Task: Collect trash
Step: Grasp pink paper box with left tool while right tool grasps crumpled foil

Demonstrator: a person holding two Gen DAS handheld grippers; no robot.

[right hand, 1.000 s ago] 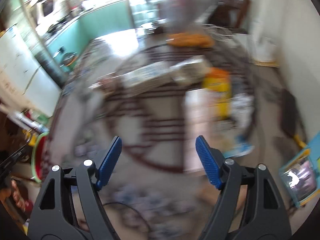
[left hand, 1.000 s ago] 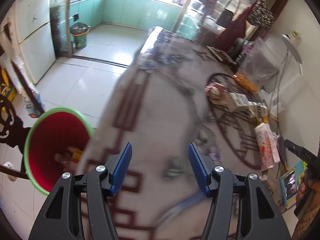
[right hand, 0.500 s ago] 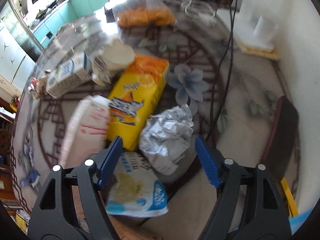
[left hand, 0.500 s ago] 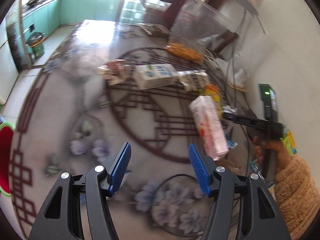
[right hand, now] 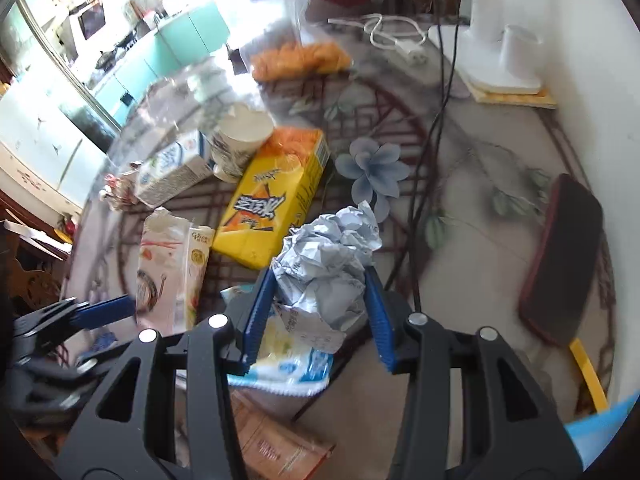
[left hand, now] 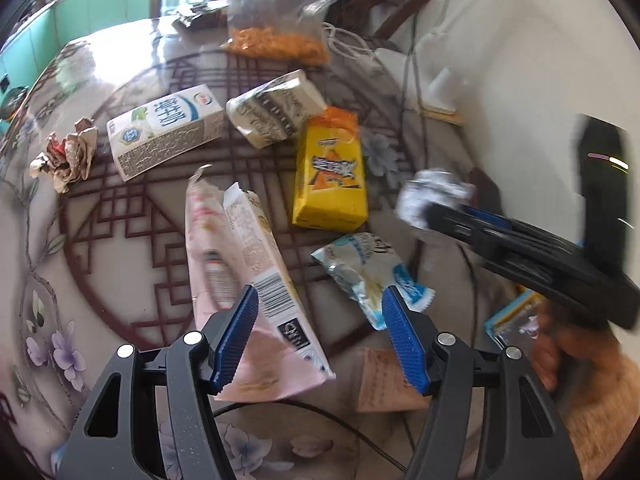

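Trash lies on a patterned table. My right gripper [right hand: 318, 312] is shut on a crumpled white paper ball [right hand: 326, 256], which also shows in the left wrist view [left hand: 434, 196]. My left gripper [left hand: 320, 320] is open over the near end of a pink carton [left hand: 244, 280], next to a white-blue wrapper [left hand: 370, 272]. A yellow juice box [left hand: 330, 176], a white milk carton [left hand: 166, 132], a squashed paper cup [left hand: 276, 108] and a crumpled brown wrapper [left hand: 66, 152] lie farther off.
A clear bag of orange snacks [left hand: 276, 40] stands at the back. A black cable [right hand: 432, 152], a dark red-edged phone [right hand: 560, 260] and a white appliance base [right hand: 500, 60] are on the right by the wall. A brown packet [right hand: 272, 444] lies near.
The left gripper swung from the red bin over the table to the pink carton. The right gripper moved onto the crumpled paper ball and closed on it.
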